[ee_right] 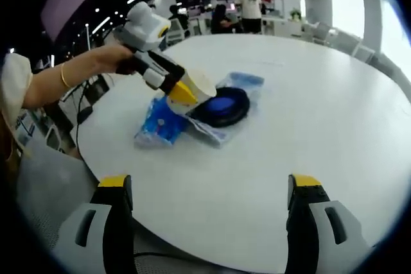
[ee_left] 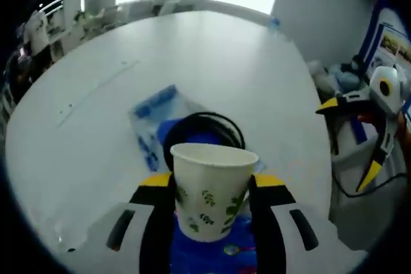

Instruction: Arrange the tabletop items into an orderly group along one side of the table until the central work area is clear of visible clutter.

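A white paper cup (ee_left: 212, 190) with green leaf prints stands upright between the yellow-tipped jaws of my left gripper (ee_left: 212, 183), which is shut on it. Just behind the cup lies a blue round item ringed by a black cable (ee_left: 209, 126), on top of blue-and-clear plastic packets (ee_left: 154, 110). The right gripper view shows the same cup (ee_right: 200, 86) in the left gripper (ee_right: 186, 94), held by a hand over the blue round item (ee_right: 223, 106) and the packets (ee_right: 160, 123). My right gripper (ee_right: 209, 213) is open near the table's edge, holding nothing, and appears as the right gripper (ee_left: 352, 139).
The round white table (ee_right: 321, 113) is bare around the pile. A person's arm (ee_right: 58, 85) reaches in from the left. Chairs, desks and standing people (ee_right: 247, 4) are beyond the far edge. A black cord (ee_left: 359, 190) hangs off the table's right side.
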Tool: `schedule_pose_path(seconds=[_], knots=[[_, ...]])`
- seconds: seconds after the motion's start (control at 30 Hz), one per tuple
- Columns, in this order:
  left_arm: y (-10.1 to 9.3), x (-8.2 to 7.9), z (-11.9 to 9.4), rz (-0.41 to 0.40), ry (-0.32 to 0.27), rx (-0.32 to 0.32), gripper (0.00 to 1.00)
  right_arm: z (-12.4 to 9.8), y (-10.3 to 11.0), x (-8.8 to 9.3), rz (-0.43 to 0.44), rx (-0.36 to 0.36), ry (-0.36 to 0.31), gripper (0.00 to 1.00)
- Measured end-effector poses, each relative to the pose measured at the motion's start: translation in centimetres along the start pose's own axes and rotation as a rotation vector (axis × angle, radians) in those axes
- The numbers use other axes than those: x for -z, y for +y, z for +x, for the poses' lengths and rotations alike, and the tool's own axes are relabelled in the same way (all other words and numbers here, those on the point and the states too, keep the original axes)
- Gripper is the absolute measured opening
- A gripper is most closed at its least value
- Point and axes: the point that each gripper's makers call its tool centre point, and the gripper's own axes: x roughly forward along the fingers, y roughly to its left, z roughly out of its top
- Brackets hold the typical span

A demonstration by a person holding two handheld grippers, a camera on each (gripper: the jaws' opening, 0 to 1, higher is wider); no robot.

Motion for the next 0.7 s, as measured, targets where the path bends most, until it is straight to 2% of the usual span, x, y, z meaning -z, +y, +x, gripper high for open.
schedule_pose_path(seconds=[0.2, 0.7], knots=[[0.1, 0.1, -0.3, -0.012, -0.013, -0.005, 0.42, 0.0, 0.0, 0.0, 0.001, -0.003, 0.002, 0.99], [0.7, -0.7, -2.0, -0.150, -0.128, -0.014, 0.42, 0.1, 0.1, 0.2, -0.005, -0.004, 0.014, 0.99]])
